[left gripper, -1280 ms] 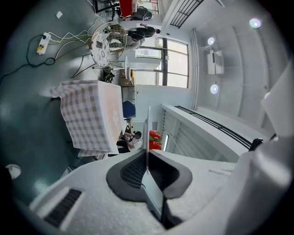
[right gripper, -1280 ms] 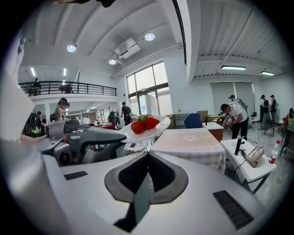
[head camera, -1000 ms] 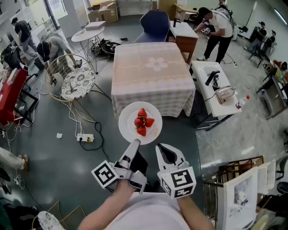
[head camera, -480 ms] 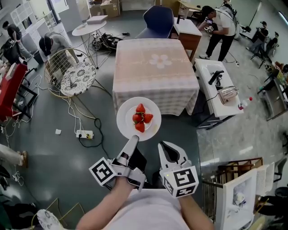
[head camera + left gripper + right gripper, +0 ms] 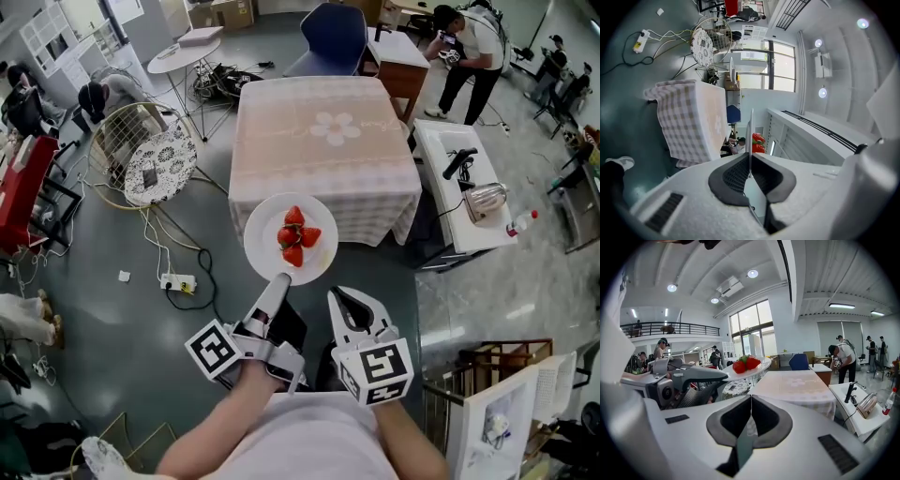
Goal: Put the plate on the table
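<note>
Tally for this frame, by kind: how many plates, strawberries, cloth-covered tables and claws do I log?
plate: 1
strawberries: 4
cloth-covered table: 1
claws: 2, the left claw and the right claw
Total: 8

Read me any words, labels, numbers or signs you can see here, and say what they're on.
No readable text anywhere.
Marker cubes: black-and-white square patterns, no letters.
Tablecloth: flower motif only.
Bottle and white boards: any print too small to read.
Plate: plain.
</note>
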